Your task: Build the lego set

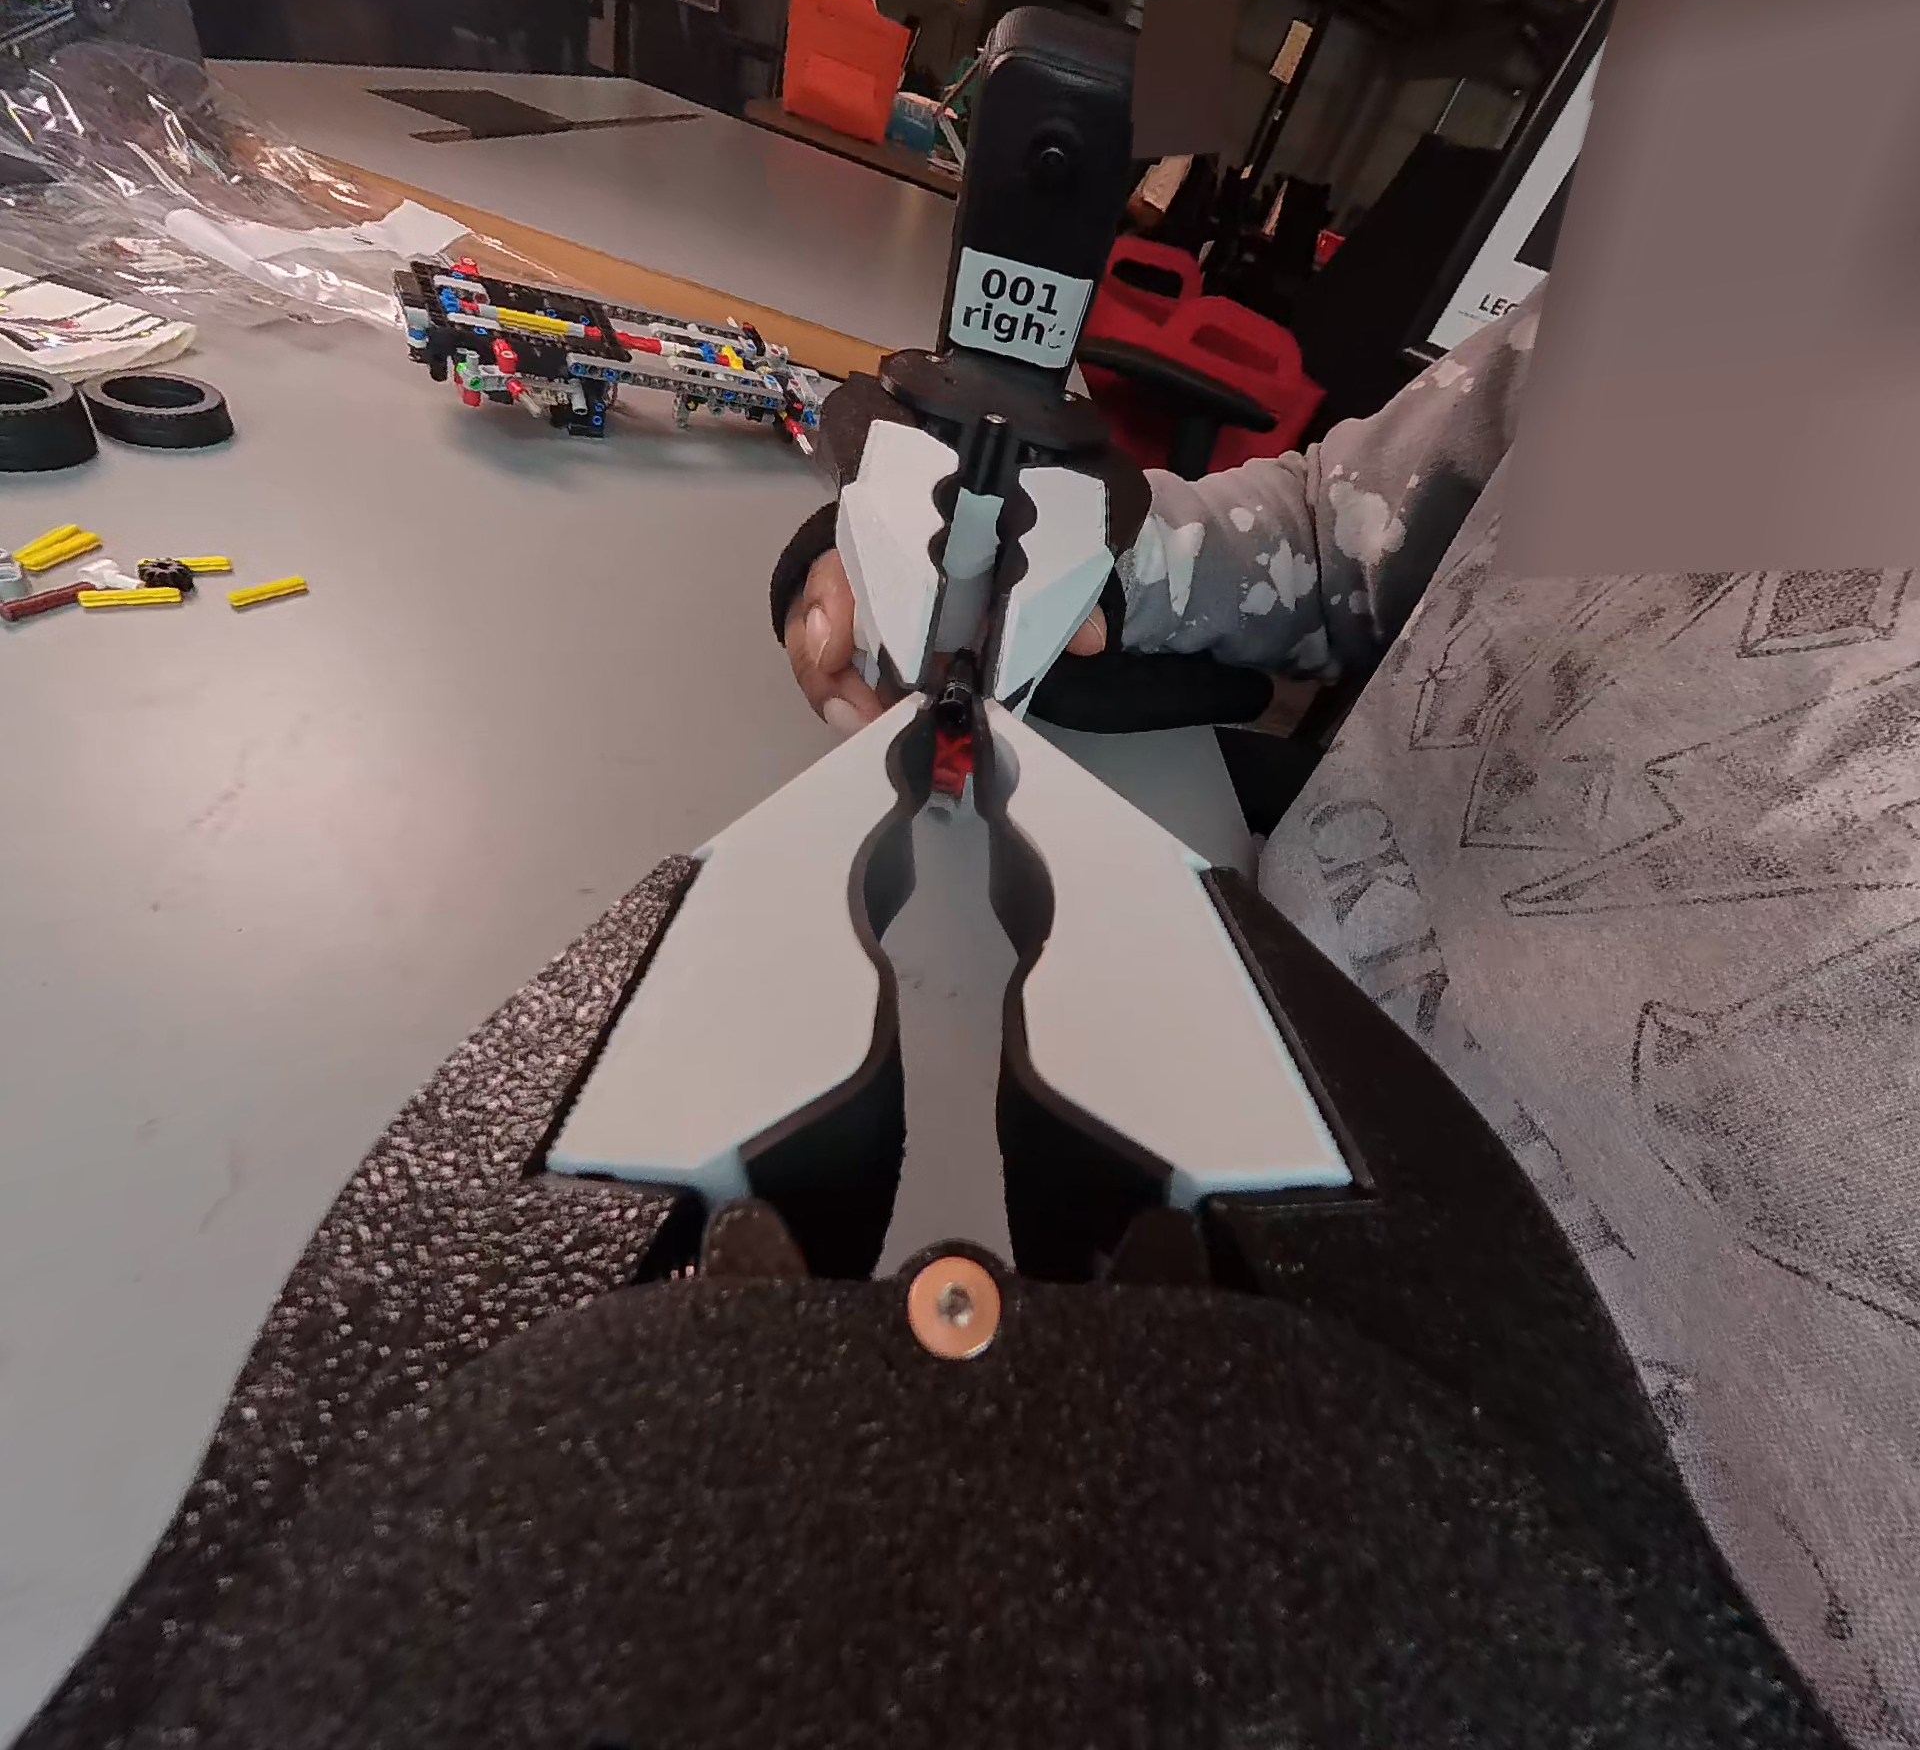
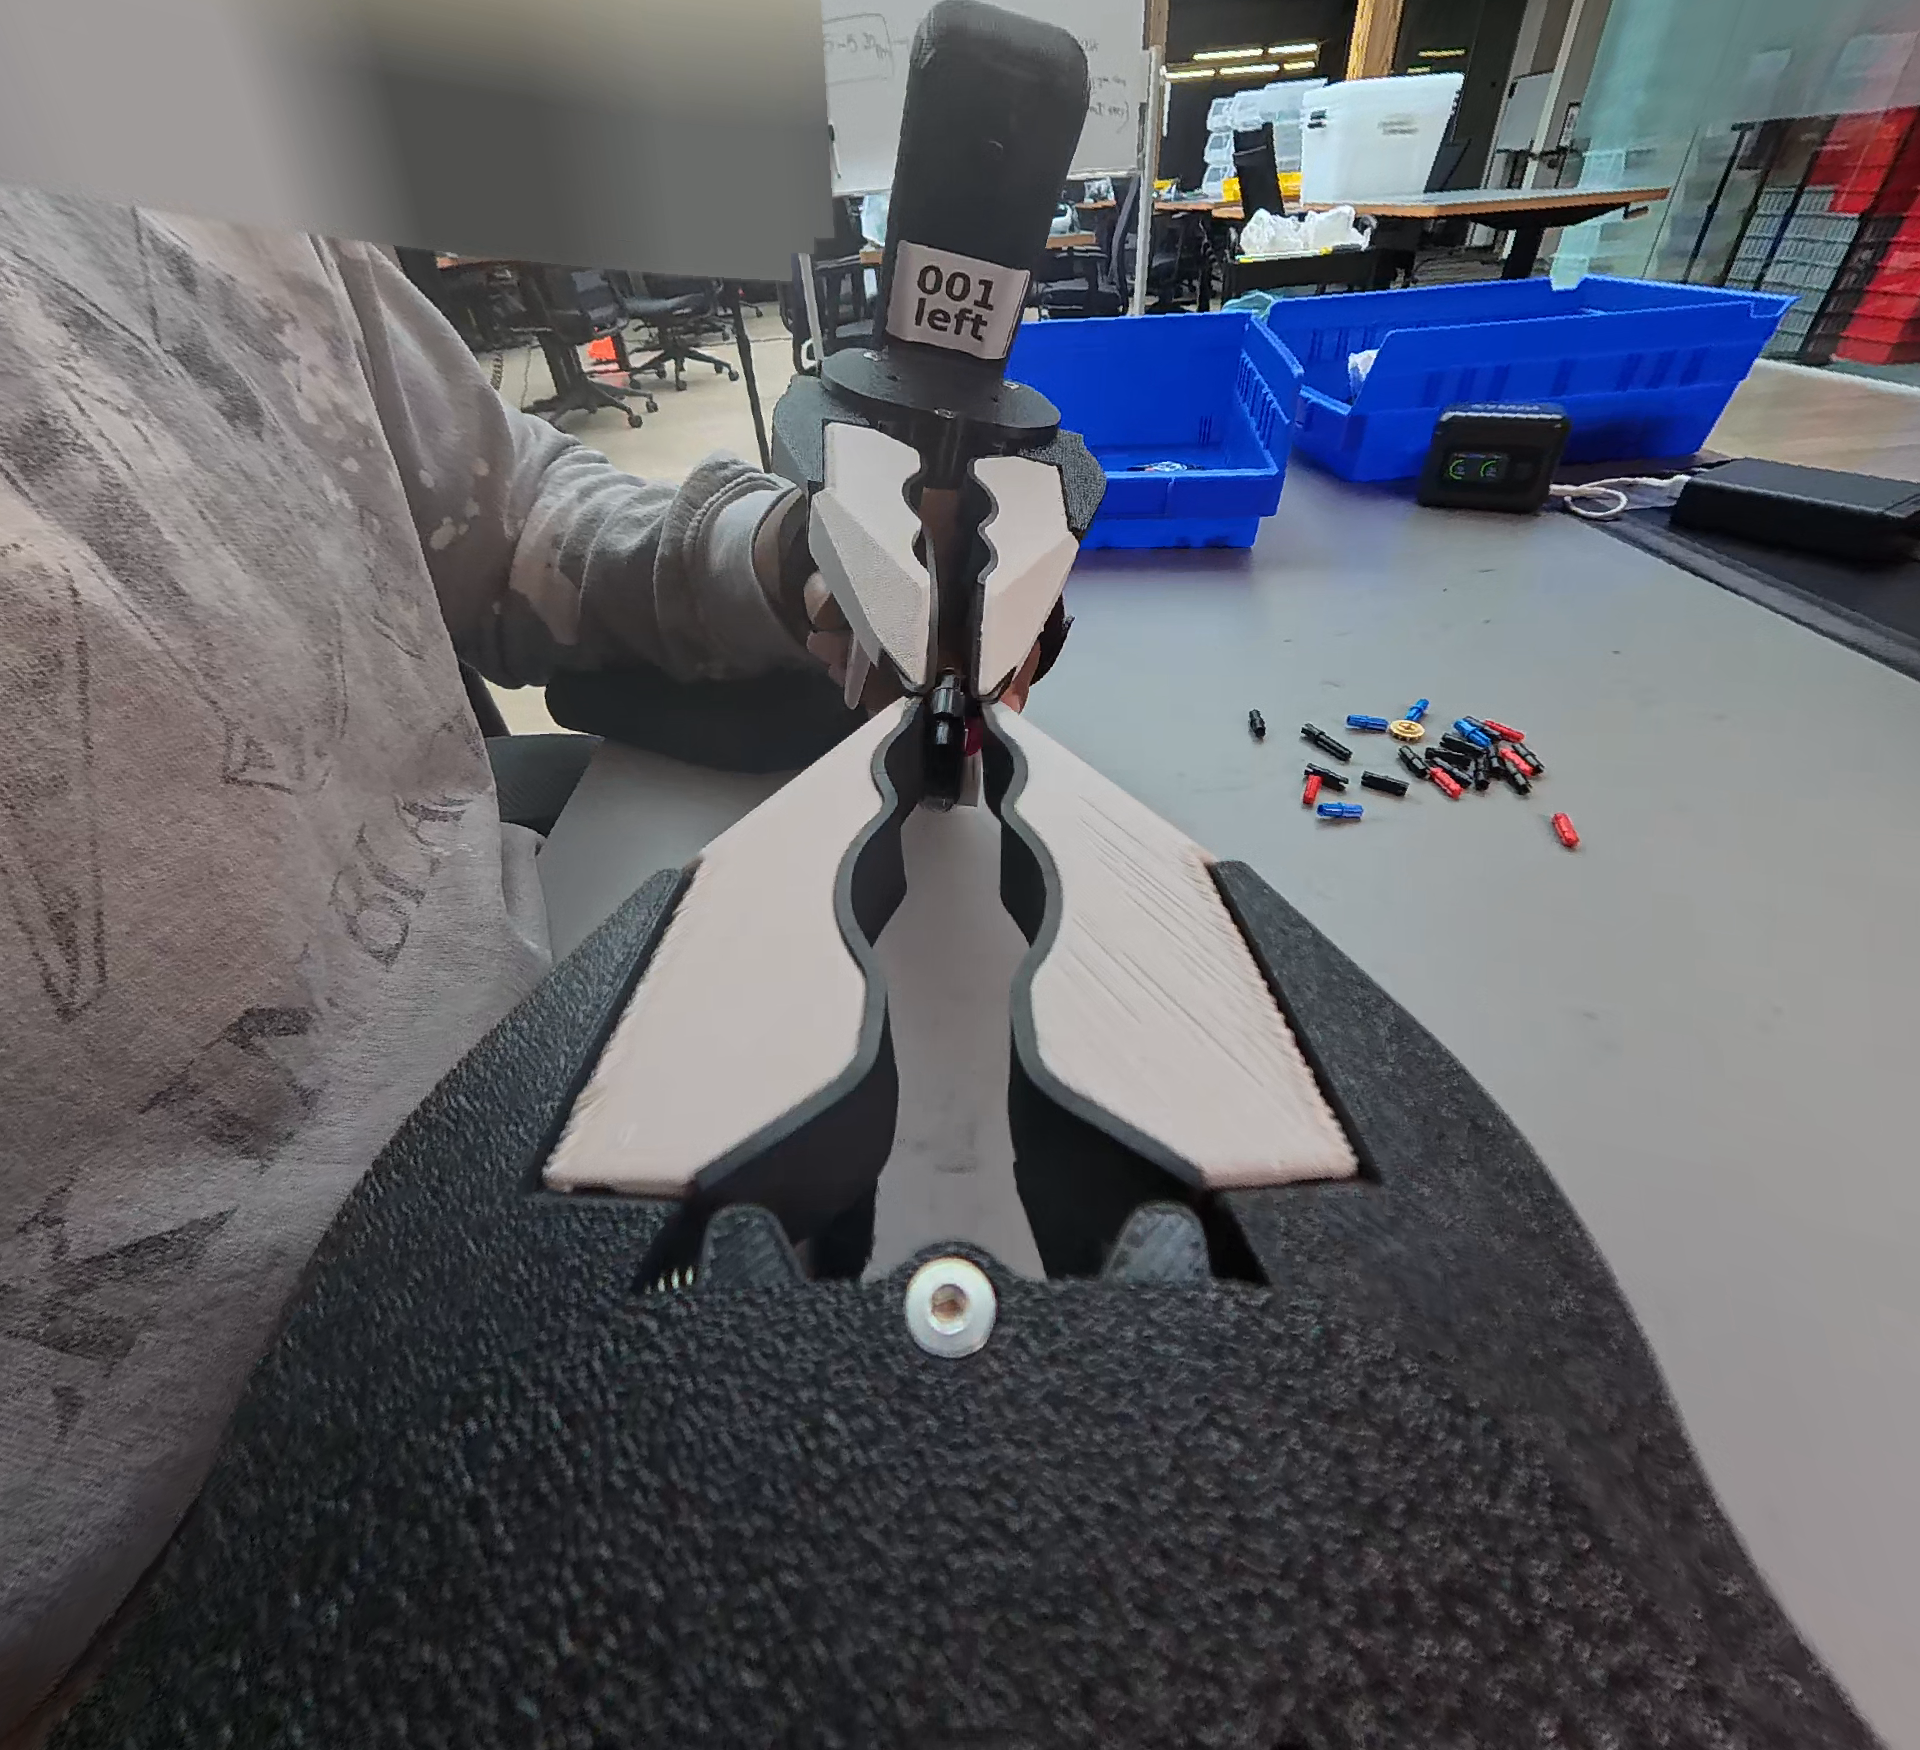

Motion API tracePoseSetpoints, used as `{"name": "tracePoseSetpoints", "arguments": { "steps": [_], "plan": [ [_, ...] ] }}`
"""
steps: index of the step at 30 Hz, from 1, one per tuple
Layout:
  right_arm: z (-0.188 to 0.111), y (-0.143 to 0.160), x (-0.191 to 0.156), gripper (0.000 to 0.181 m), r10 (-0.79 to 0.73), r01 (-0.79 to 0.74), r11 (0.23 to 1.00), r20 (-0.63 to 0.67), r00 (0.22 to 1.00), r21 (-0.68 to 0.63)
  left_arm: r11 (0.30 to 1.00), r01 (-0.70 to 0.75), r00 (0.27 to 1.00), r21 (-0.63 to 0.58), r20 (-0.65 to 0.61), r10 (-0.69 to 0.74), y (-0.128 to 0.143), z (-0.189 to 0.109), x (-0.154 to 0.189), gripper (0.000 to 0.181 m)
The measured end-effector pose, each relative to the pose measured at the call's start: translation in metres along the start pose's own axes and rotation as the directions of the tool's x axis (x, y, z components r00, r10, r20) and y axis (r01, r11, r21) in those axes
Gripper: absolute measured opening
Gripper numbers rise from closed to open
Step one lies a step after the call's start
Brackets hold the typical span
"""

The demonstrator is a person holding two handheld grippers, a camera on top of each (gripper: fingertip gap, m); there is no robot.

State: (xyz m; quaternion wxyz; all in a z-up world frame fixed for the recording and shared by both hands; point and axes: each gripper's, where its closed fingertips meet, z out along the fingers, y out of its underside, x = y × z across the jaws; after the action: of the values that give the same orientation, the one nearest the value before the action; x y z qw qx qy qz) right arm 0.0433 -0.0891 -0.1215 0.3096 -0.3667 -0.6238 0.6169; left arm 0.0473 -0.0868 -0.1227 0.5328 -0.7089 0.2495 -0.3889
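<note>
My left gripper [image 1: 951, 713] and right gripper [image 2: 943, 713] meet tip to tip above the grey table's near edge [image 1: 416, 765]. The left gripper is shut on a small red and grey Lego piece [image 1: 948, 758]. The right gripper [image 1: 961, 687] is shut on a black pin [image 2: 943, 711], which also shows in the left wrist view [image 1: 962, 674]. The pin touches the red piece, whose edge shows in the right wrist view [image 2: 974, 739]. The left gripper [image 2: 948, 687] faces me in the right wrist view. The part-built Lego chassis [image 1: 613, 350] lies far left on the table.
Two black tyres [image 1: 156, 407], yellow axles [image 1: 130, 597] and clear plastic bags [image 1: 156, 173] lie left. A pile of black, red and blue pins [image 2: 1455, 755] lies right. Blue bins [image 2: 1174, 422] and a black device [image 2: 1491, 459] stand behind. The person's grey sweater [image 2: 208, 661] is close. My left and right fingertips are right by each other.
</note>
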Motion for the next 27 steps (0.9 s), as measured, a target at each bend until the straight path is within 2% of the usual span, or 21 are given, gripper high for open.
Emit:
{"name": "tracePoseSetpoints", "arguments": {
  "steps": [6,9,17,25,27],
  "plan": [
    [-0.001,-0.003,0.003,0.007,0.025,-0.025,1.0,-0.007,1.0,0.01,0.999,0.007,1.0,0.04,0.017,-0.007,-0.005,0.0,-0.004,0.005],
    [-0.003,-0.005,0.002,0.015,0.041,-0.041,0.999,0.01,0.999,0.021,0.998,0.008,1.0,0.057,0.021,-0.009,-0.008,0.0,-0.004,0.005],
    [0.0,-0.008,0.004,0.006,0.003,-0.003,1.0,-0.018,1.0,0.019,0.997,0.007,1.0,0.075,0.015,-0.008,-0.012,-0.002,-0.002,0.005],
    [-0.003,-0.007,0.013,0.005,0.141,-0.142,0.989,0.017,0.99,0.043,0.997,0.058,0.998,0.046,0.035,-0.06,-0.011,-0.007,-0.011,0.004],
    [-0.019,-0.012,0.027,0.005,0.176,-0.173,0.98,-0.019,0.984,0.094,0.99,0.077,0.992,0.121,0.092,-0.089,-0.023,-0.03,-0.027,0.004]
  ]
}}
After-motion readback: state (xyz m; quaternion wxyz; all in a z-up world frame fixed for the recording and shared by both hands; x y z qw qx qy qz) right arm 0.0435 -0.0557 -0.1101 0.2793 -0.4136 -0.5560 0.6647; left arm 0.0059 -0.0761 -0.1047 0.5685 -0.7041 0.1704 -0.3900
